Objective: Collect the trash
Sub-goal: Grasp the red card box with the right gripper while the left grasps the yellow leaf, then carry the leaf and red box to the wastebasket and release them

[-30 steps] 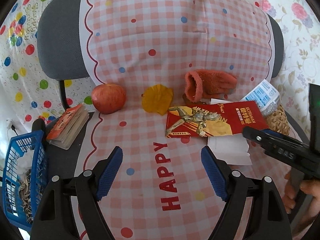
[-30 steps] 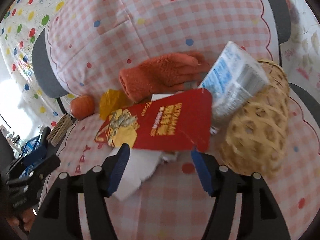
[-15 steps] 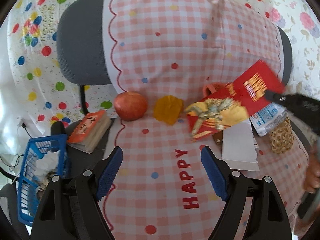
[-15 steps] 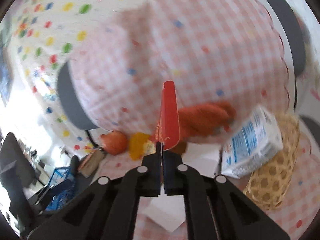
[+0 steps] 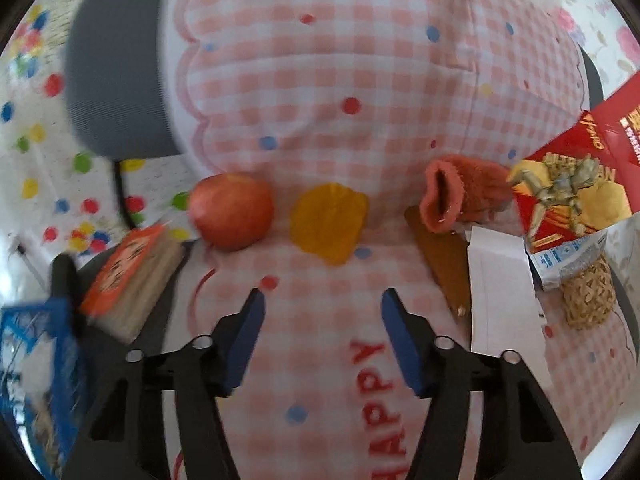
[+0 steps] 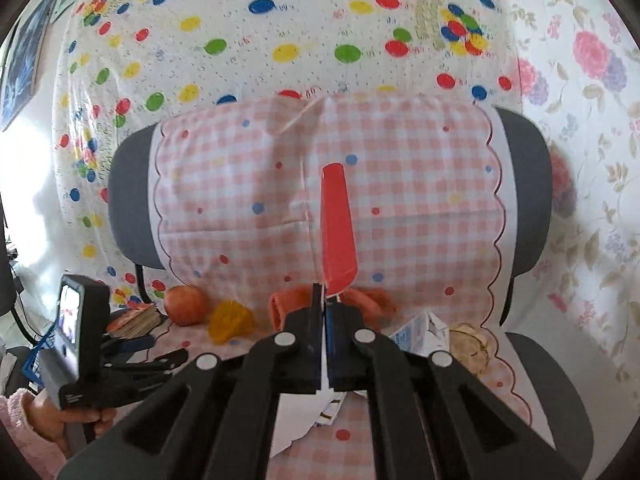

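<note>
Your right claw (image 6: 325, 312) pinches the red wrapper (image 6: 337, 232) edge-on above the checked chair seat (image 5: 320, 320), so keep it clamped and level toward the blue basket (image 5: 24, 360) at far left, while your left claw (image 5: 322, 308), just closing, hovers empty near the orange peel (image 5: 328, 220).

- You see a red apple (image 5: 232, 216) on the pink checked cloth (image 5: 332, 80), near the seat's back.
- An orange book (image 5: 132, 276) lies left of the apple, off the cloth's edge.
- An orange fuzzy glove (image 5: 456, 196) lies to the right, its cuff open toward you.
- A woven ball (image 5: 588, 300) sits at the far right.
- The grey chair (image 6: 128, 208) stands before a dotted sheet (image 6: 240, 40).
</note>
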`<action>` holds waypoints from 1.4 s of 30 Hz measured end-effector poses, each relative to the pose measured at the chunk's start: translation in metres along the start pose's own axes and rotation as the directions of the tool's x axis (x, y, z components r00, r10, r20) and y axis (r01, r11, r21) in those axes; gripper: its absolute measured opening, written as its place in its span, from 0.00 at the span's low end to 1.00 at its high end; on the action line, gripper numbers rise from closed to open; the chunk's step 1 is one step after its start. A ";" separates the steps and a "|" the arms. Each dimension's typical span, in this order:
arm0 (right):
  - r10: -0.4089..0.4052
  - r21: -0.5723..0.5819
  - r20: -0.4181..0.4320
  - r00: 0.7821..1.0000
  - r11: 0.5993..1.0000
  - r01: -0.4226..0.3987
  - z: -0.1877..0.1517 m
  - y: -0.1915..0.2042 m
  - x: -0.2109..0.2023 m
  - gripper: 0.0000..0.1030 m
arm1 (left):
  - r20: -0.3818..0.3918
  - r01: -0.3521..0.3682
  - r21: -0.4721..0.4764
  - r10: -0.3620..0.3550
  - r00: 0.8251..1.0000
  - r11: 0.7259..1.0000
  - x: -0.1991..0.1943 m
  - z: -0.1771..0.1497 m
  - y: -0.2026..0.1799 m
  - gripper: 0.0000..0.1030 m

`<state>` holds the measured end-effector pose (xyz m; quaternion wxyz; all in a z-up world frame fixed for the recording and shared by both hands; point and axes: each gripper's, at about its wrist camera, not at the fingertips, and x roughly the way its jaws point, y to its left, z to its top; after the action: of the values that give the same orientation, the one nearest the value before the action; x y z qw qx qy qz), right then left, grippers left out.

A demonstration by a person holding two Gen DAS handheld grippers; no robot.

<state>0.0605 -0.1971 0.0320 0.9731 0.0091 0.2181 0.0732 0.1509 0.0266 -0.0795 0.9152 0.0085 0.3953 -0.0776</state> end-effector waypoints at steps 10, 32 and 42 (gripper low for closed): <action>0.051 0.046 -0.038 0.998 0.998 -0.049 0.003 -0.007 0.042 0.01 | -0.134 -0.009 0.099 0.023 0.991 0.995 0.086 0.036 -0.019 0.52; 0.063 0.082 0.089 0.994 0.994 -0.071 0.019 -0.009 -0.061 0.01 | 0.173 0.178 0.065 -0.186 0.967 0.982 -0.121 0.027 -0.032 0.02; -0.012 0.106 0.014 1.000 0.994 0.010 -0.043 -0.024 -0.154 0.01 | 0.130 0.264 0.170 -0.288 0.949 0.949 -0.190 -0.057 -0.101 0.02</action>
<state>-0.0916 -0.2443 0.0570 0.9732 0.0601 0.2146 0.0561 -0.0338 -0.0433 0.0234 0.9197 0.0158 0.3141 -0.2351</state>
